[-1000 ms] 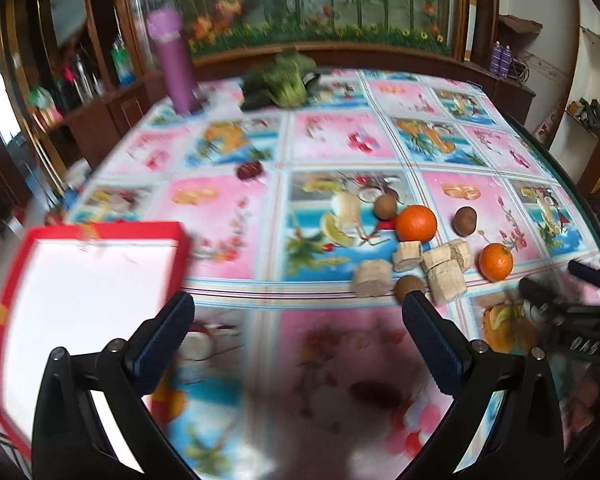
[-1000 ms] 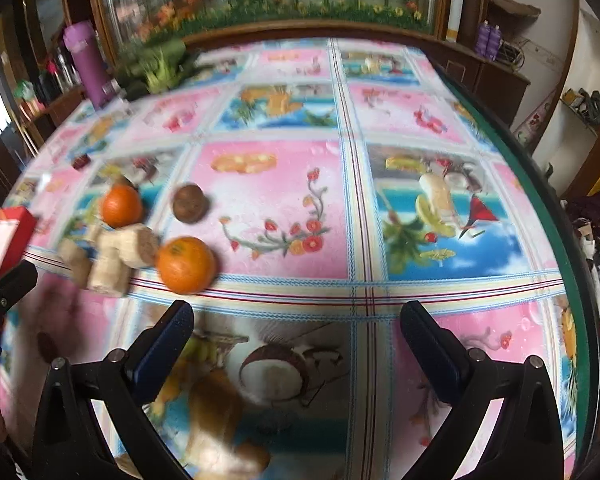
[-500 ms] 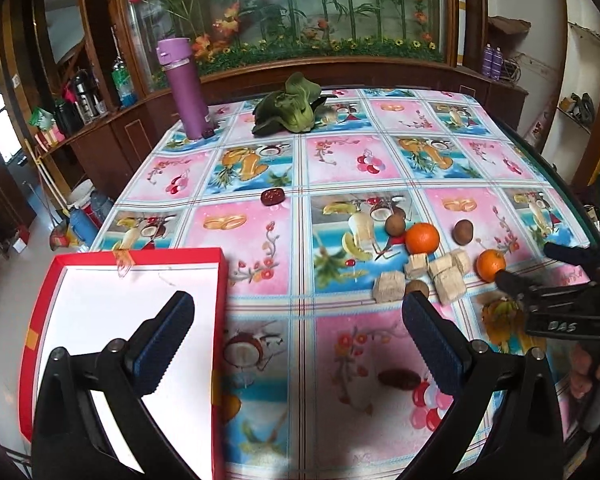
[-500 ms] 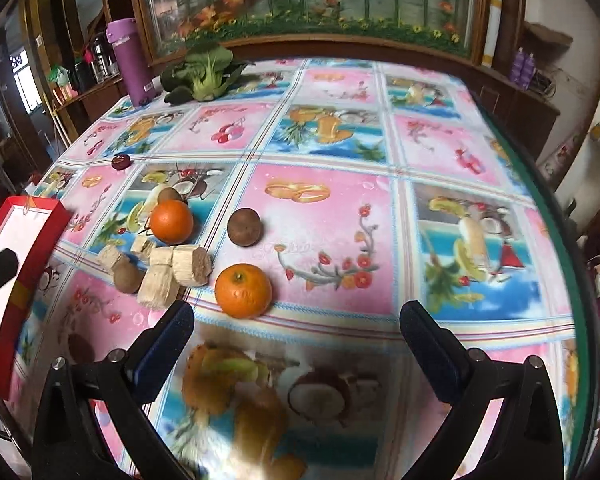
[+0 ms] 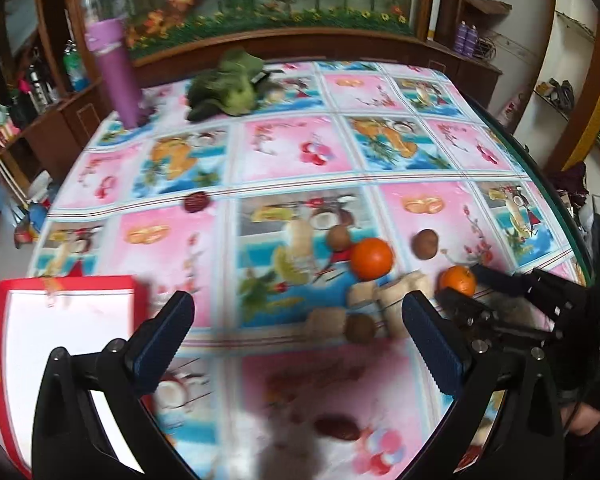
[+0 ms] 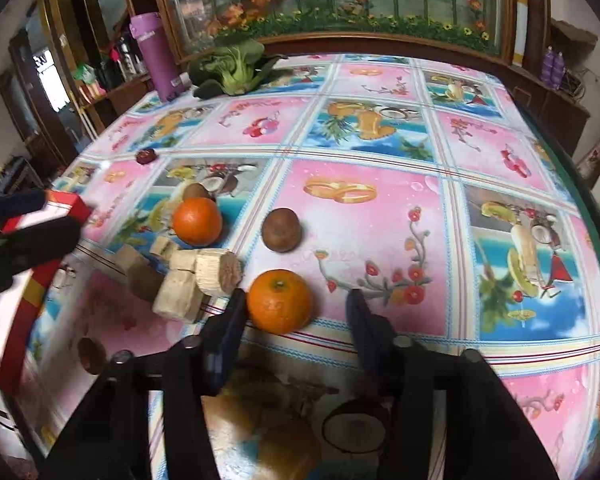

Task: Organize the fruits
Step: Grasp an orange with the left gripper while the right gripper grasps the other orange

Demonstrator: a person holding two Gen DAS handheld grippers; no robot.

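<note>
Right wrist view: the right tongs reach forward low over the desk, fingers parted and unclenched, straddling the near orange. The left finger sits just beside the fruit's left flank, perhaps touching; the right finger stands clear of it. The orange is round, with no long axis, and its stem dimple faces up and slightly toward the camera. Ahead and left of these tongs lie a brown kiwi, a second orange and a huddle of pale cut stalk pieces, the nearest lying on their sides with cut faces turned right.

From the left wrist view, the left tongs hang wide open above the desk, gripping nothing, tilted forward. A red-rimmed tray lies under and left of their left finger. The stalk pieces and a small brown fruit sit between the fingertips, farther ahead. To the right, the other tongs enter level from the side, bracketing the near orange.
</note>
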